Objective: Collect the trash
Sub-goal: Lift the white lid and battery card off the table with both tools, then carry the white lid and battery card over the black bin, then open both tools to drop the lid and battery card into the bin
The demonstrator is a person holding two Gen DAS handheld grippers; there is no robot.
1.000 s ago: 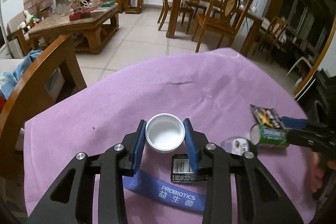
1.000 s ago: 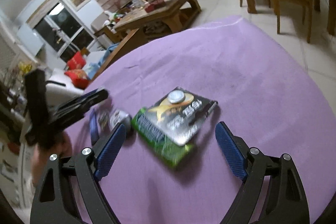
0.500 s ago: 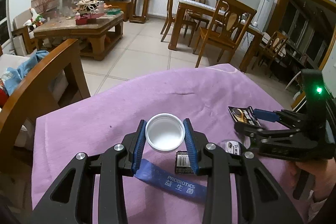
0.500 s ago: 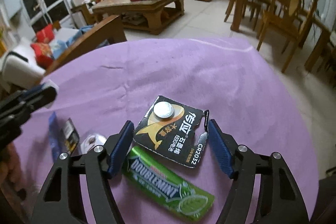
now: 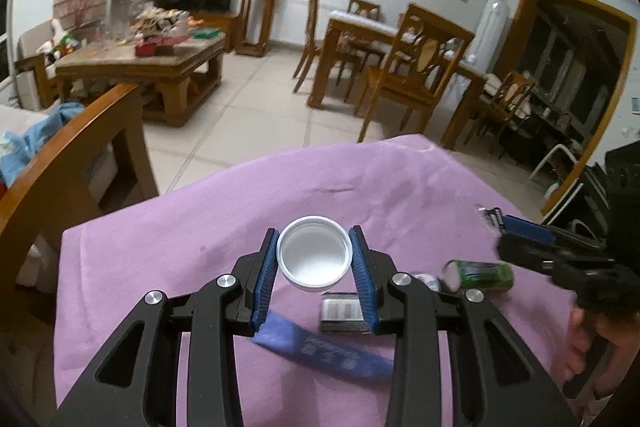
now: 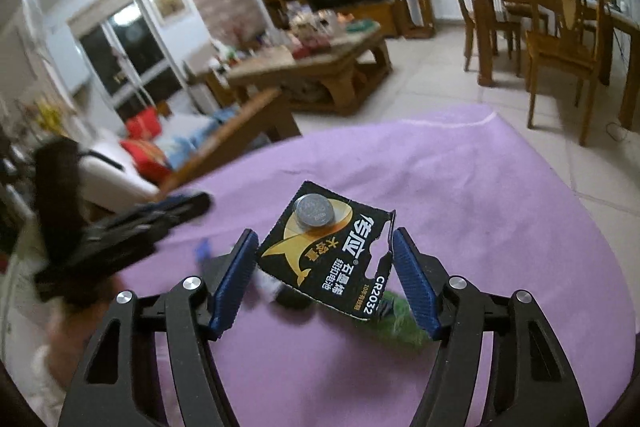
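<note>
My left gripper (image 5: 314, 261) is shut on a white plastic lid (image 5: 314, 254) and holds it above the purple cloth (image 5: 200, 227). Under it lie a blue probiotics sachet (image 5: 328, 351), a small barcode wrapper (image 5: 340, 311) and a green gum pack (image 5: 482, 273). My right gripper (image 6: 325, 277) is shut on a black battery card (image 6: 326, 253) with a coin cell, lifted off the cloth. It shows at the right in the left wrist view (image 5: 520, 227). The gum pack (image 6: 396, 323) lies blurred below the card.
A wooden chair back (image 5: 68, 163) stands at the table's left edge. The cloth's far edge (image 6: 480, 119) drops to a tiled floor with a dining set (image 5: 400, 67) and a coffee table (image 5: 140, 63) beyond.
My right gripper has closed on the battery card and lifted it off the cloth, leaving the gum pack behind. My left gripper still holds the lid and has risen slightly.
</note>
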